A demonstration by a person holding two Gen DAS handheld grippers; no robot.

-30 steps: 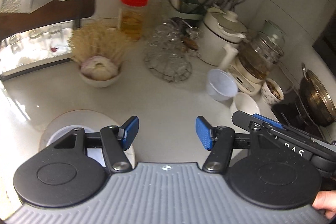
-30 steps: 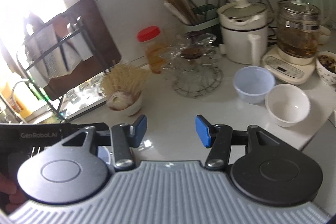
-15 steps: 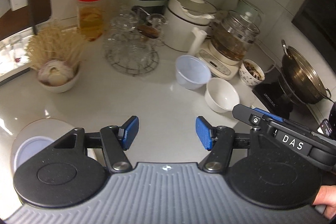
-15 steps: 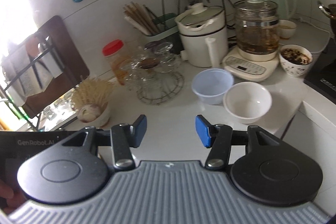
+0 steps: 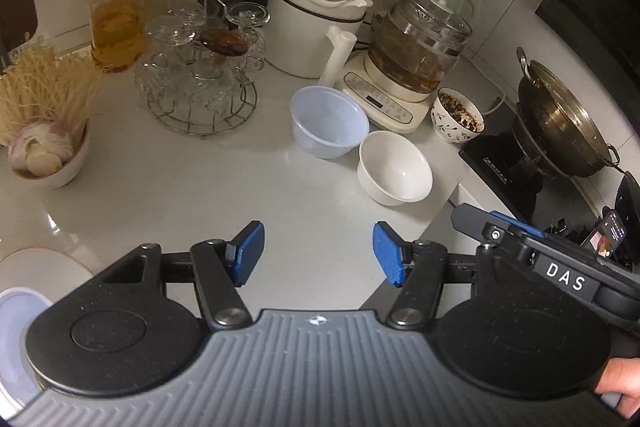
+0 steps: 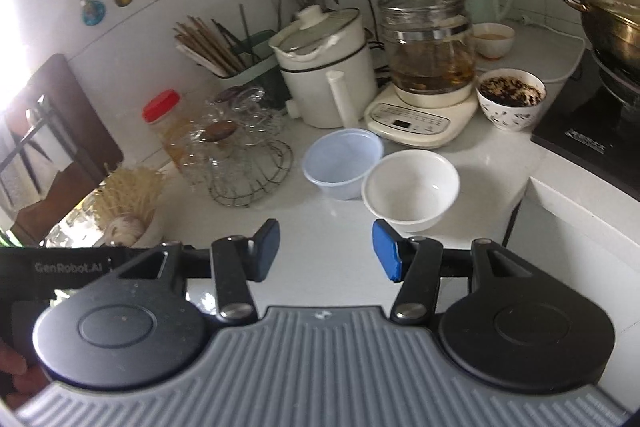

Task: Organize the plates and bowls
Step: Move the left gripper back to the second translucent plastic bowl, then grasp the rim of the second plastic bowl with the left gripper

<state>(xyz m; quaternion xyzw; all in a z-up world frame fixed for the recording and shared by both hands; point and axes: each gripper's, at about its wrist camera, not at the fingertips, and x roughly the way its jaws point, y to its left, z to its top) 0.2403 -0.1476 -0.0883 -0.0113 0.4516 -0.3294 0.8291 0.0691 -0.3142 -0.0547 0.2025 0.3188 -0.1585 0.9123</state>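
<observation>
Now my left hand-held gripper [image 5: 318,255] hangs over bare desk [image 5: 224,195], pads apart w/ nothing between; same for my right hand-held gripper [image 6: 326,250], jaws apart & empty. White bowl [image 6: 410,186] sits just ahead of the right one, touching the clear plastic bowl [image 6: 342,163] on its left, both upright near the desk edge. A plate [image 5: 44,267] w/ a pale lid [image 5: 16,331] on it lies at my far left, partly hidden.

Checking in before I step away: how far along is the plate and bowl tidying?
Barely begun. Done: nothing visibly stacked. In hand: nothing; the left hand-held gripper and right hand-held gripper are open and empty. Left: the white bowl and clear plastic bowl sit side by side, the plate apart.
</observation>
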